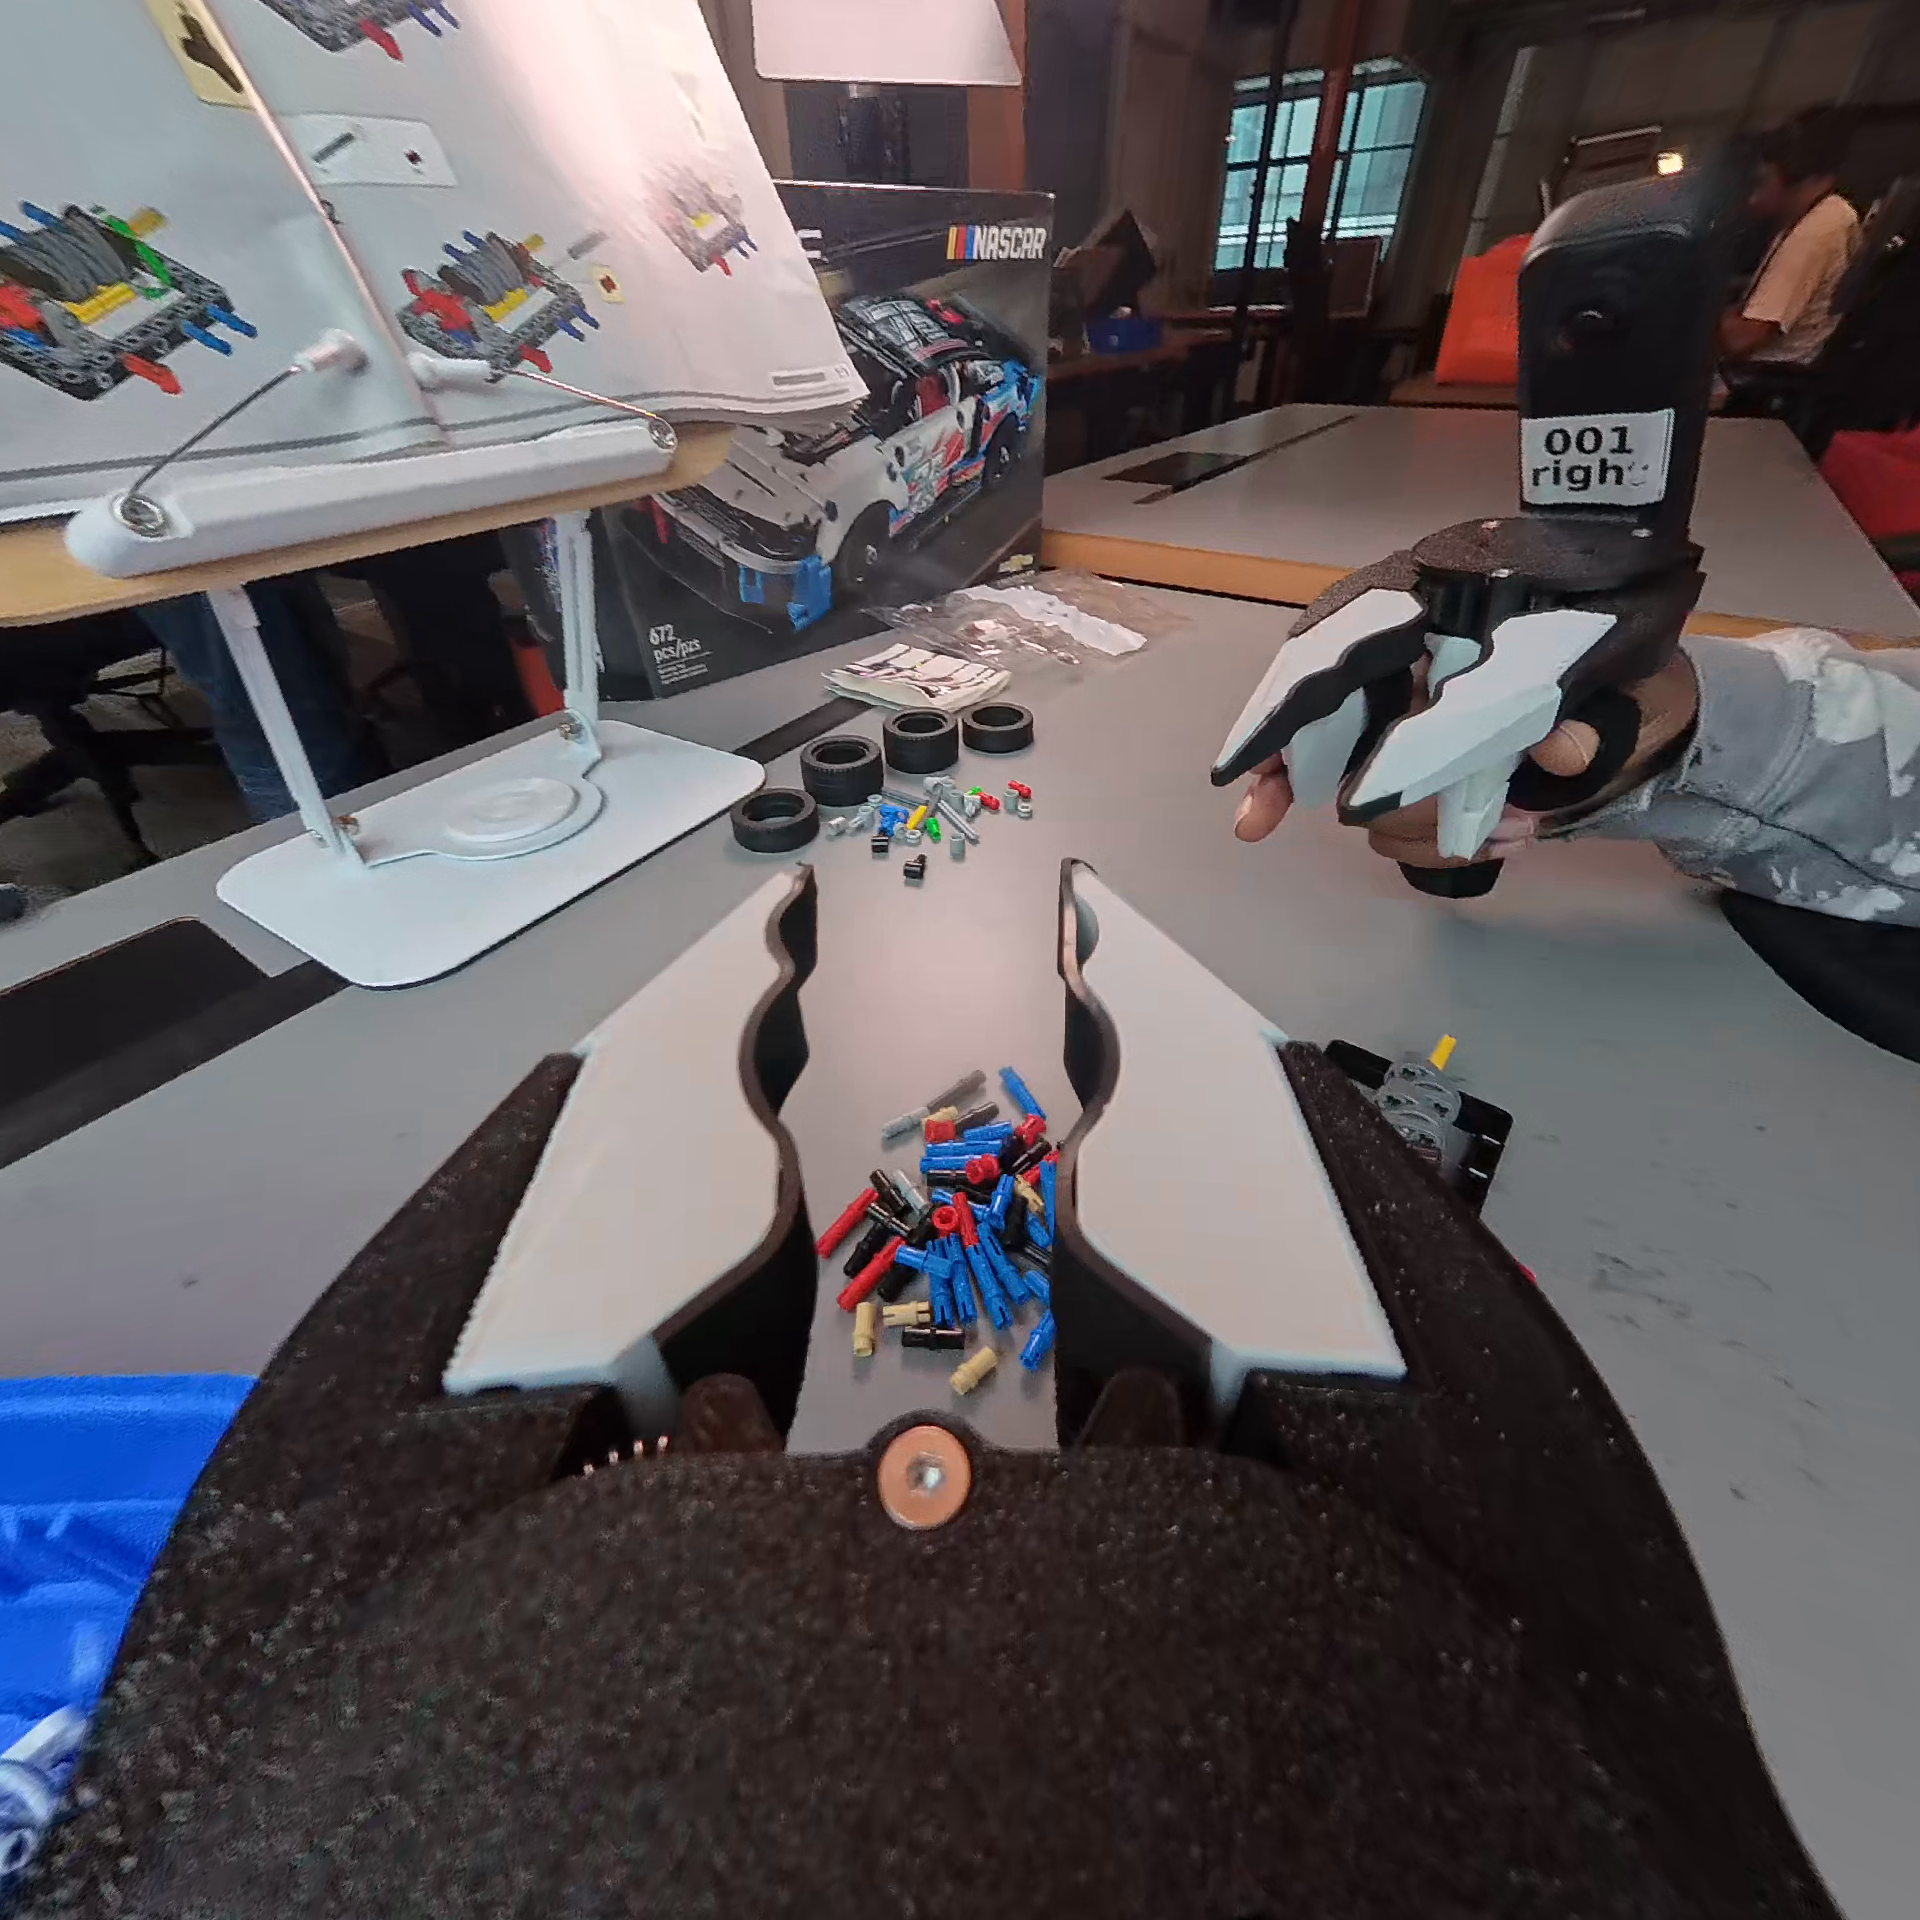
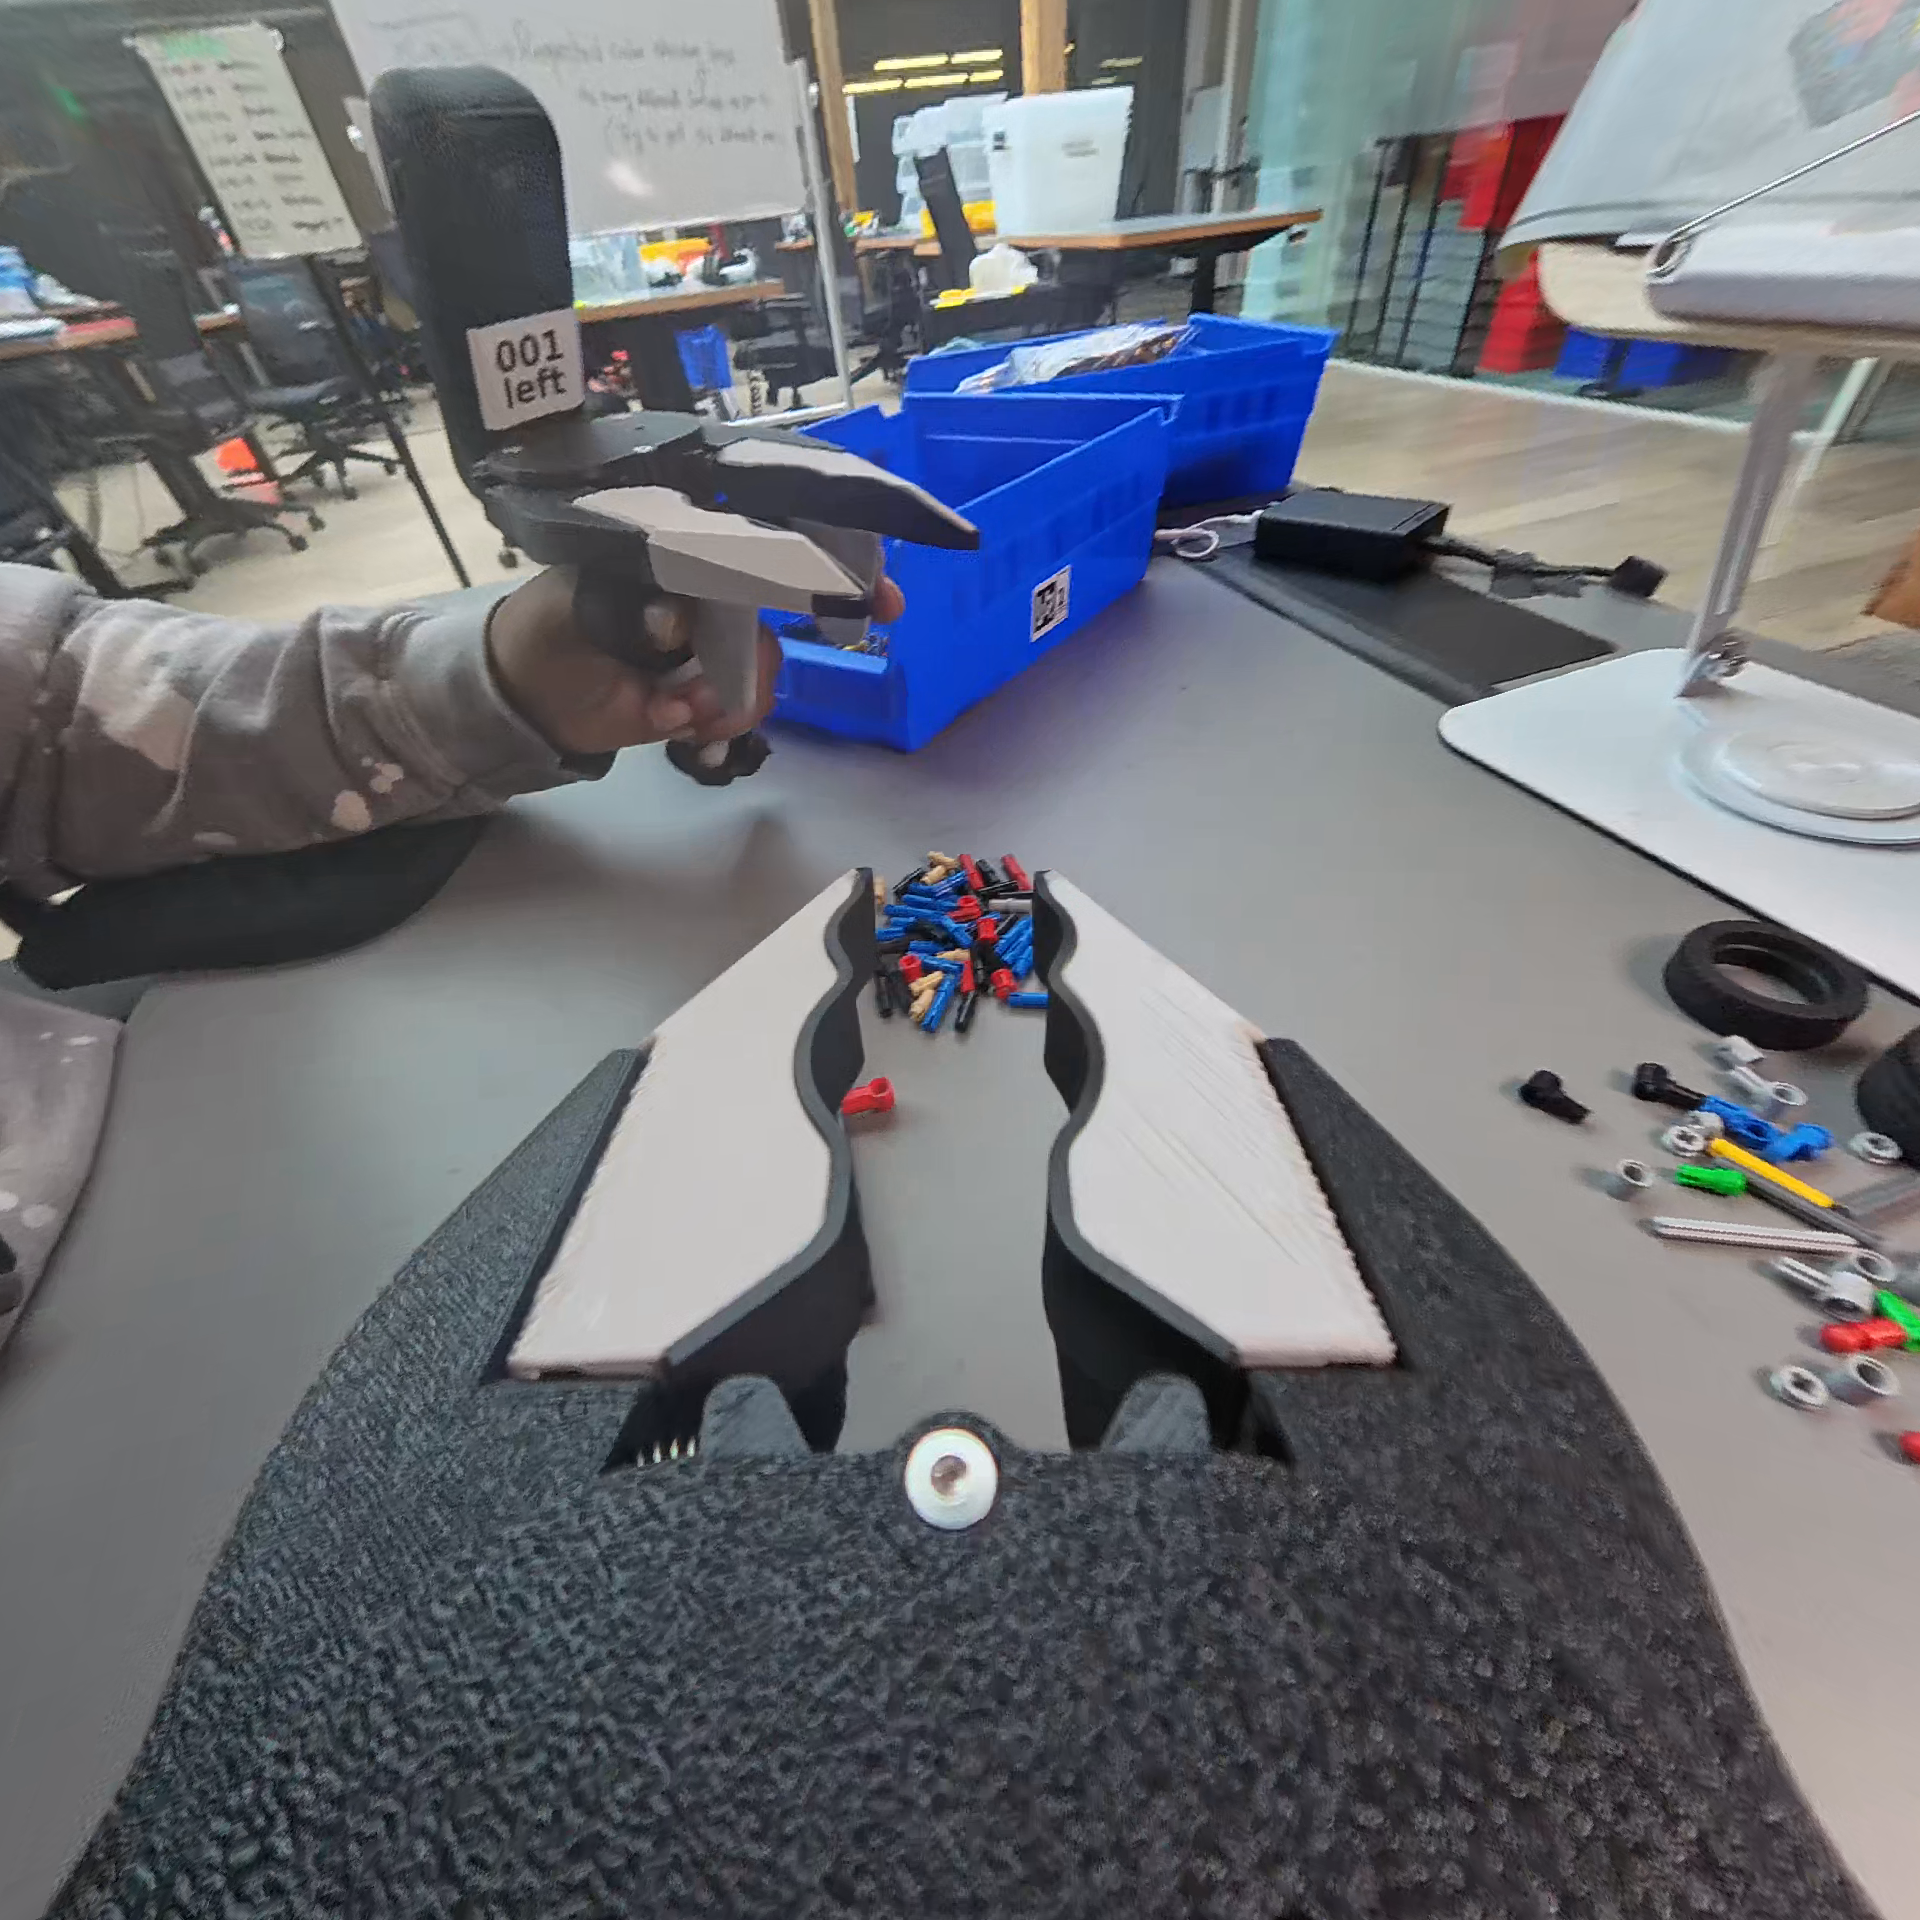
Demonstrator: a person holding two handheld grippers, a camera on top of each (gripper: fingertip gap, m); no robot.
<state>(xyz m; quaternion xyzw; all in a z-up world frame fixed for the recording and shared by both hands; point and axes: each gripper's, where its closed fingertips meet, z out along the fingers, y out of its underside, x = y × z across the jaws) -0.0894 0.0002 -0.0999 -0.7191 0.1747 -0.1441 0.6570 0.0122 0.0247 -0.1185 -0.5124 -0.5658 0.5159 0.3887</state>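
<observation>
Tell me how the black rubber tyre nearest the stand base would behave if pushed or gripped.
The black tyre lies flat on its side, so a push would probably slide it, not roll it. It looks like hollow rubber: likely light, grippy, slightly squashy. Tipped upright, it could roll off.

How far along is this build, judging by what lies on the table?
Done: a small black-framed assembly with grey gears sits beside the left gripper. In hand: nothing; both the left gripper and the right gripper are open and empty over the pile of pins. Left: four tyres, the loose axles and connectors, and that pile remain unused on the table.
</observation>
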